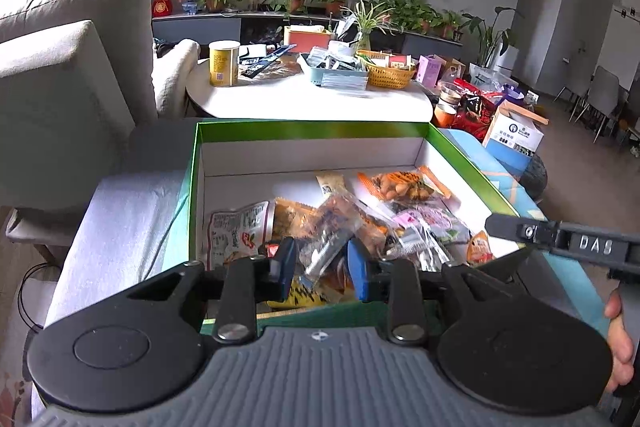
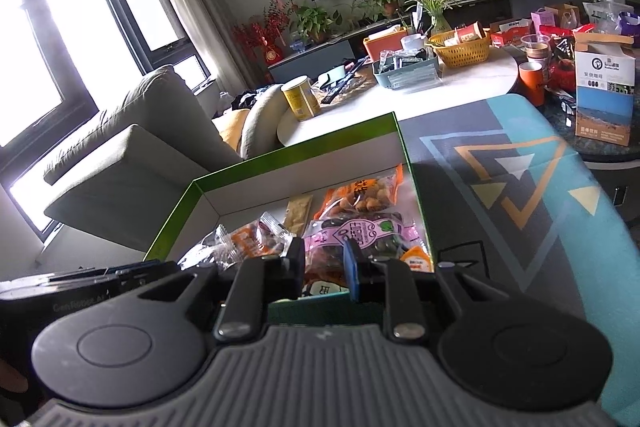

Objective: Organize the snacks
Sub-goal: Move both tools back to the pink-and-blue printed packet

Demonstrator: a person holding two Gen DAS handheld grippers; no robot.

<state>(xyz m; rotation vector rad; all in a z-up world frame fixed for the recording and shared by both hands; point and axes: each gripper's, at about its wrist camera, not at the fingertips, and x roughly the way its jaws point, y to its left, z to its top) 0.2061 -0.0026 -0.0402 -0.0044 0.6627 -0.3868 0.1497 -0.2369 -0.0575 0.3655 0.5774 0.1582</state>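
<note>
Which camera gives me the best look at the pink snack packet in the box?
The right wrist view. There the pink snack packet lies just ahead of the right tool, its printed face readable. In the left wrist view the packet sits further right in the green box, crumpled among other wrappers.

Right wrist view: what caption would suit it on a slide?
Right gripper poised over a green box of snack packets, a pink packet between its fingers.

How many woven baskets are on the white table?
1: a yellow woven basket sits toward the right end of the white table, beside the blue tray. Clutter may hide others.
</note>
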